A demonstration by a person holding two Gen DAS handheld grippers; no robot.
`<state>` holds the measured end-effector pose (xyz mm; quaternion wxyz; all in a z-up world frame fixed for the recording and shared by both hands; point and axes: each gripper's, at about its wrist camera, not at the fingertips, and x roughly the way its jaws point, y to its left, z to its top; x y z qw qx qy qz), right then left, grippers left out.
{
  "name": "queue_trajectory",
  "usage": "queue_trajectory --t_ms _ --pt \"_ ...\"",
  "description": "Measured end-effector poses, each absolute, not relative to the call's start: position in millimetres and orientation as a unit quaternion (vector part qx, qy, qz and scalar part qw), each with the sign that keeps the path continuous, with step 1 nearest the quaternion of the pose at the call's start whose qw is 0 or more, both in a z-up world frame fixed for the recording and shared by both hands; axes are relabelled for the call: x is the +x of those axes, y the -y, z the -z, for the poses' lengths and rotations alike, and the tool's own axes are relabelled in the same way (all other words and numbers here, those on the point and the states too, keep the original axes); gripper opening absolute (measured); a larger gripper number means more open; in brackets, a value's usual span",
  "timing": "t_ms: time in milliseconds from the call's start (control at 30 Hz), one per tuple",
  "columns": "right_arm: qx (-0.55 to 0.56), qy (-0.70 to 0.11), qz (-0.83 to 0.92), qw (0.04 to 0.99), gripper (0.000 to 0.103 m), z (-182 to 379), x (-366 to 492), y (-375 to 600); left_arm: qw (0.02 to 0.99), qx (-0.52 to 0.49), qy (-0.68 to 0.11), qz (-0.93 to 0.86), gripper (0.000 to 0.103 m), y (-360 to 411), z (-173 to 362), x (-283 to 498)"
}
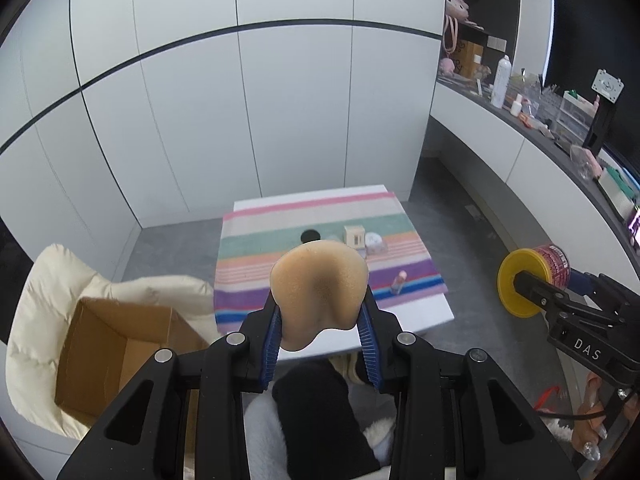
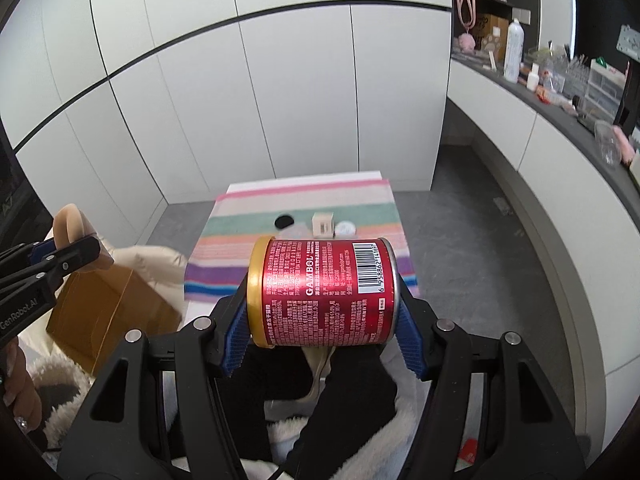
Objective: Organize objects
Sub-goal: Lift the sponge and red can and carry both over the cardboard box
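Tan foam, a soft sponge (image 1: 318, 292), is clamped between the blue pads of the left gripper (image 1: 320, 328), while a red can (image 2: 322, 292) is pinched end to end in the right gripper (image 2: 320, 320), its long axis lying crosswise. The open cardboard box (image 1: 116, 352) (resting on a cream cushion) is seen below and to the left, nearer the left gripper; the striped table (image 1: 400, 312) lies ahead.

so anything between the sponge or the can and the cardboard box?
Nothing visible. The sponge in the left gripper and the can in the right gripper are held in open air; the box sits open-topped, lower left.
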<state>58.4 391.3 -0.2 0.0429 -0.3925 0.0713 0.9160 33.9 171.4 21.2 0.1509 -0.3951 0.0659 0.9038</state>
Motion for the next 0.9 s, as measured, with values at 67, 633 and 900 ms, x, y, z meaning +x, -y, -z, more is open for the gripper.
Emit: queue_trajectory --t_ms 67,633,900 --pt "-0.400 -0.075 -0.913 0.038 0.064 7 68 -390 0.151 -0.400 -0.064 -0.902 0.036 -166 -16 43" --pt "-0.413 -0.077 -0.907 0.036 0.064 14 80 -390 0.147 -0.408 -0.059 -0.899 0.036 -153 -13 32" --pt "-0.421 -0.072 -0.904 0.033 0.064 18 64 -382 0.125 -0.415 -0.048 -0.900 0.036 -125 -1 18"
